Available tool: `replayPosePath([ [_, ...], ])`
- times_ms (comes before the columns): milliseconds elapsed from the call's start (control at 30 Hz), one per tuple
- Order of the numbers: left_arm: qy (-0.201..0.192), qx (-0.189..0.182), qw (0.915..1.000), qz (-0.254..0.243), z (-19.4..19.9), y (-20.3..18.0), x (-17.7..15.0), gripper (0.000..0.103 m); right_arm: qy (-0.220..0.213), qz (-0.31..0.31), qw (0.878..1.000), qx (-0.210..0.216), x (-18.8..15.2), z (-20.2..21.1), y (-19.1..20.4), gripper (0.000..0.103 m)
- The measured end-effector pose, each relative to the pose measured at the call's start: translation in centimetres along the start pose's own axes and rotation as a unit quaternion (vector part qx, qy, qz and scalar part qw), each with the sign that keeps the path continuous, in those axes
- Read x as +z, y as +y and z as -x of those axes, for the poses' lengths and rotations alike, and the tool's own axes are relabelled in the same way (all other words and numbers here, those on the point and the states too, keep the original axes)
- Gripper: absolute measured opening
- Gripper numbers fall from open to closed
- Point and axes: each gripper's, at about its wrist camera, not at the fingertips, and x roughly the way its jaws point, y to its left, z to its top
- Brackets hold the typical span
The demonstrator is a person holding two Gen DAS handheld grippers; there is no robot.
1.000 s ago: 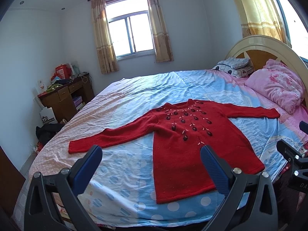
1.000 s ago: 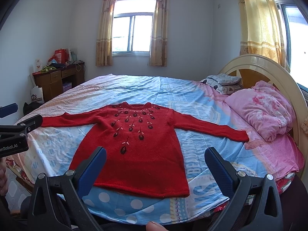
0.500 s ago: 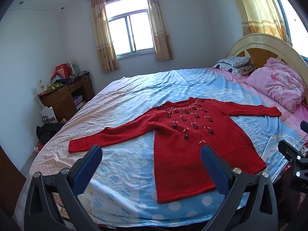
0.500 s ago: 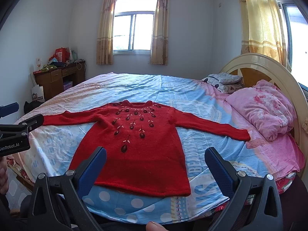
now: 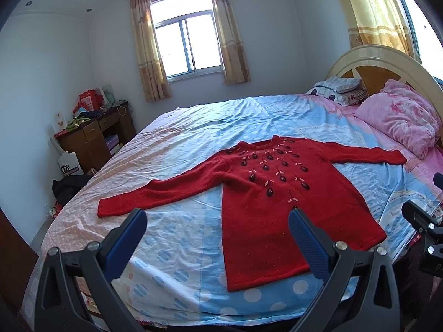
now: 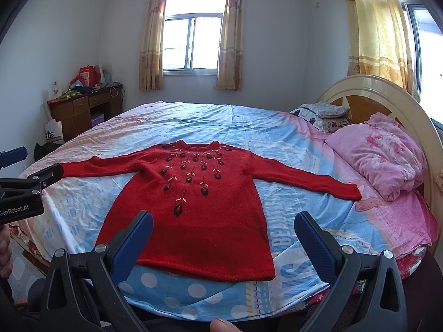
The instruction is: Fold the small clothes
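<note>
A red knitted sweater (image 5: 282, 202) (image 6: 199, 207) with dark embroidered flowers lies flat on the bed, front up, both sleeves spread out sideways and its hem toward me. My left gripper (image 5: 217, 225) hangs open over the near bed edge, just short of the left sleeve and hem. My right gripper (image 6: 223, 228) is also open, above the hem, holding nothing. Each gripper shows at the edge of the other's view: the right gripper (image 5: 423, 221) and the left gripper (image 6: 25, 188).
The bed (image 6: 290, 132) has a blue and pink patterned sheet. A pink quilt bundle (image 6: 382, 152) and a pillow (image 6: 321, 113) lie by the cream headboard (image 6: 387, 96) on the right. A wooden desk (image 5: 94, 135) with clutter stands by the left wall. A fingertip (image 6: 221, 326) shows at the bottom.
Both views have tilted up slightly, so the sweater sits a little lower in frame. Both grippers stay open and the sweater has not moved.
</note>
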Motion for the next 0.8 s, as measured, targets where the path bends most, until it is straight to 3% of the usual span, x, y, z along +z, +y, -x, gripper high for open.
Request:
replayPosePath([
  [800,0.019,0.005,0.9998,-0.006,-2.0,-0.5,-0.1,0.103,0.019,0.0,1.0,0.003,-0.8,-1.8,0.1,0.102],
])
